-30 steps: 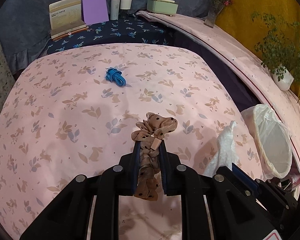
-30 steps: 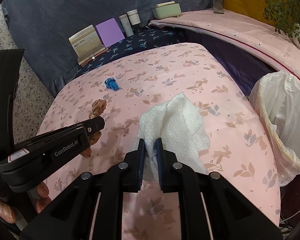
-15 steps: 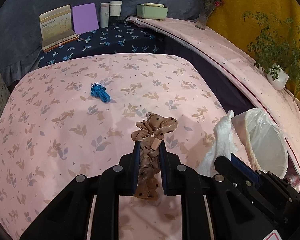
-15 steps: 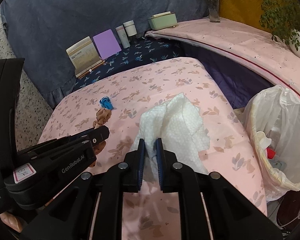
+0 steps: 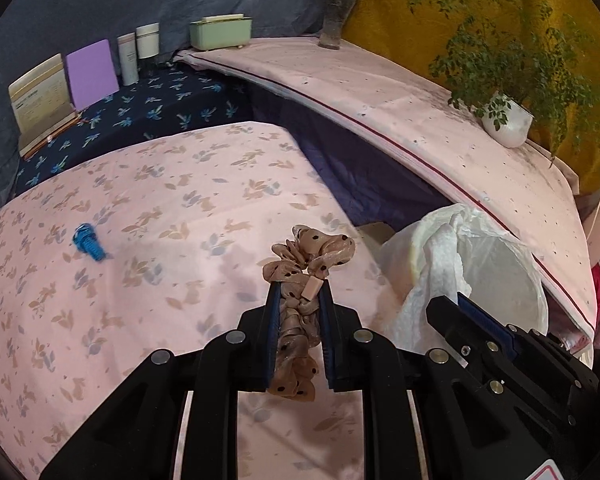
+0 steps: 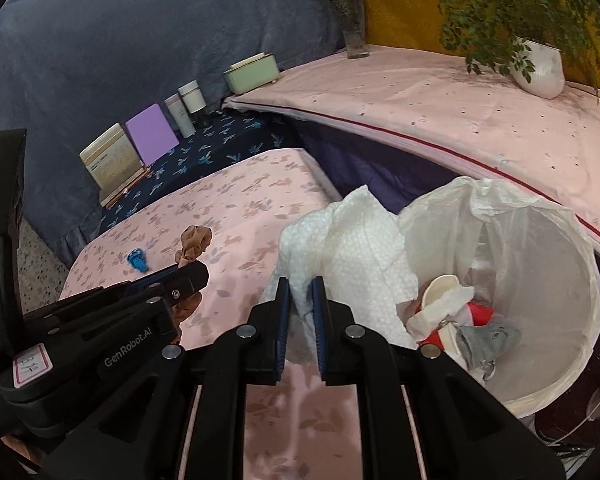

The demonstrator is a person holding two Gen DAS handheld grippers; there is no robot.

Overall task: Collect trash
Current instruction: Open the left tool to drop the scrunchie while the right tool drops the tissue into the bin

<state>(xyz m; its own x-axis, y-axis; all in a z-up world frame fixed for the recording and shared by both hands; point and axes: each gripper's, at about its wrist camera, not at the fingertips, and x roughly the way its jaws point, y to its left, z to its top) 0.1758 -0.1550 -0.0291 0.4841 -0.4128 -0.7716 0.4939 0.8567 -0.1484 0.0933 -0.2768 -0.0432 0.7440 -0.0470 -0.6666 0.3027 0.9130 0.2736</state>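
Here the left gripper (image 5: 299,292) is clamping a tan polka-dot scrunchie (image 5: 306,264) between its nearly closed blue pads; the fabric is bunching up past the fingertips and hanging down behind them, above the pink leaf-print cloth (image 5: 160,208); a blue hair tie (image 5: 87,242) is lying on that cloth, well apart to the far left of the gripper. The right gripper (image 6: 299,292) is pinching a crumpled white paper towel (image 6: 348,248), its jaws standing almost together on a fold of it; the towel is spreading up and to the right, its right edge overlapping the near left rim of the lined white bin (image 6: 560,280).

The right wrist view is looking down into the bin, showing a paper cup (image 6: 440,292), red-and-white scraps and a grey item at the bottom; the left wrist view is catching only the bin's liner (image 5: 500,264) and pale inner wall, with the towel in front of it. The right wrist view is also showing the left gripper from the side, low at the left, with the scrunchie poking out beyond it; the left wrist view is showing the right gripper's tip at the lower right. Both views are taking in the far row of books, bottles and a green box (image 5: 221,34), and the potted plant (image 5: 508,120) on the right ledge.
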